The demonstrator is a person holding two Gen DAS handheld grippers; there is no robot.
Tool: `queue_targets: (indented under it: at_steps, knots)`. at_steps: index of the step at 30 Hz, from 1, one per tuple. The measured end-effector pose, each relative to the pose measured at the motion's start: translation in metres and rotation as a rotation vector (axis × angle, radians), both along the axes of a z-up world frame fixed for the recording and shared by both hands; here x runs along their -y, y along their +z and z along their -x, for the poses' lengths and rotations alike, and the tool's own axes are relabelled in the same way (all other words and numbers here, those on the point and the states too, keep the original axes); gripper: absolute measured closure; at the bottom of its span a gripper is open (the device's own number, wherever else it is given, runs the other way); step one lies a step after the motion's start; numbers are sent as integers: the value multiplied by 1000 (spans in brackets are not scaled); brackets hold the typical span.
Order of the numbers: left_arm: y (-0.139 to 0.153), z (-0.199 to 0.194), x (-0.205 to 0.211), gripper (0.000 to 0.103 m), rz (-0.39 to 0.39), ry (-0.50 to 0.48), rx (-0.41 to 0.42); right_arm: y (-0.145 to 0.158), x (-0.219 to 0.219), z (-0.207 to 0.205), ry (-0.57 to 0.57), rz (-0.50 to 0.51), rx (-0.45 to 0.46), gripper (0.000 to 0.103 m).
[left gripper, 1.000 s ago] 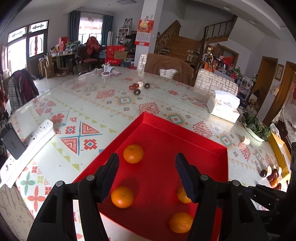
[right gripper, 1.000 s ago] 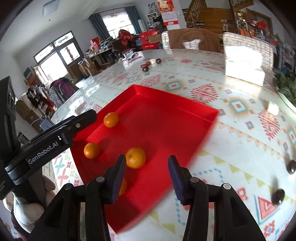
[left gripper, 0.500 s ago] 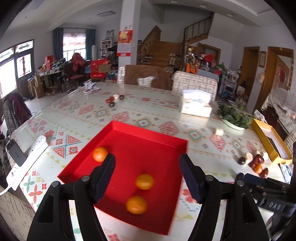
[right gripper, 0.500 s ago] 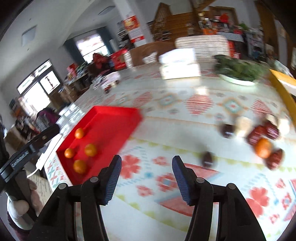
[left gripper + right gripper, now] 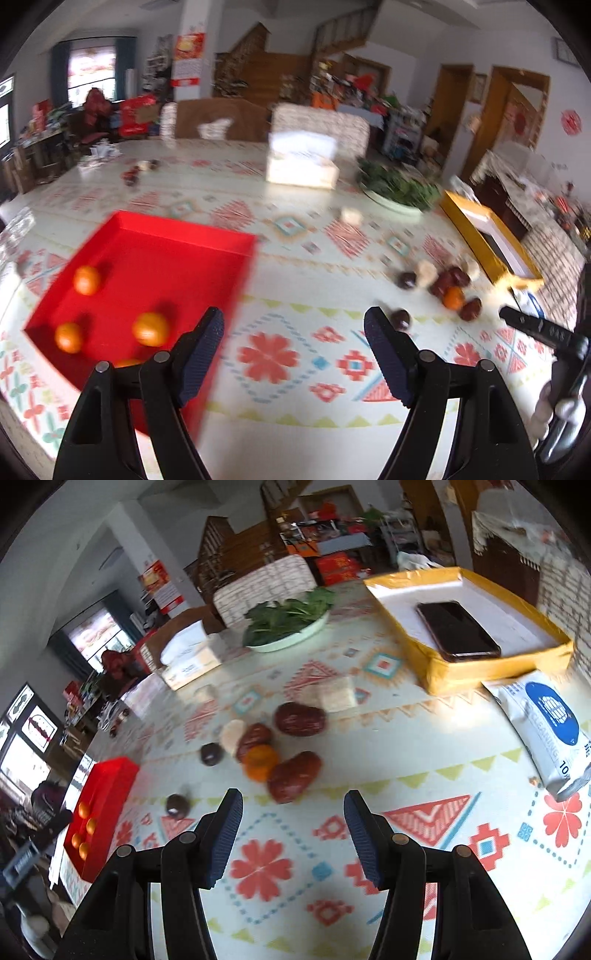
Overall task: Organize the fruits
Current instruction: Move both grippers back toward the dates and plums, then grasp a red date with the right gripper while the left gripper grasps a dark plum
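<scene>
Lived-in family home, open living/dining room. Evidence: big table (image 5: 295,424) under a patterned cloth, wooden staircase (image 5: 266,70) behind, upholstered chairs (image 5: 221,118) at the far edge, curtained window (image 5: 92,70), red wall calendar (image 5: 186,59) on a pillar, tissue box (image 5: 301,162), dish of greens (image 5: 286,622), cluttered shelves.

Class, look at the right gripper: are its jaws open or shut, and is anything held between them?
Open and empty. The right gripper has its jaws spread wide apart, with only patterned tablecloth showing between them.
</scene>
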State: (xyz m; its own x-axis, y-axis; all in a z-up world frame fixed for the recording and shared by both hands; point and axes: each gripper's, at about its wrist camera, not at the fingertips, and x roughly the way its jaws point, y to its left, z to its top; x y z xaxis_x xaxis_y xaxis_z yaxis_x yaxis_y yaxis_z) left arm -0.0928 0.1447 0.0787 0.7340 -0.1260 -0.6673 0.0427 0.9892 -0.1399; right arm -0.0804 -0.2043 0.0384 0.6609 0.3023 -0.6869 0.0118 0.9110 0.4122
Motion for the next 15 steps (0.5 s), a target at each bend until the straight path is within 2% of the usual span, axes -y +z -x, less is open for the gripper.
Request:
queue_targets:
  at_steps: [13, 15]
  knots:
    - [-49, -40, 75, 26, -7, -183, -121, -26, -25, -44, 70, 34, -65, 41]
    - [-55, -49, 86, 31, -21, -213, -125, -27, -27, -48, 75, 48, -64, 41]
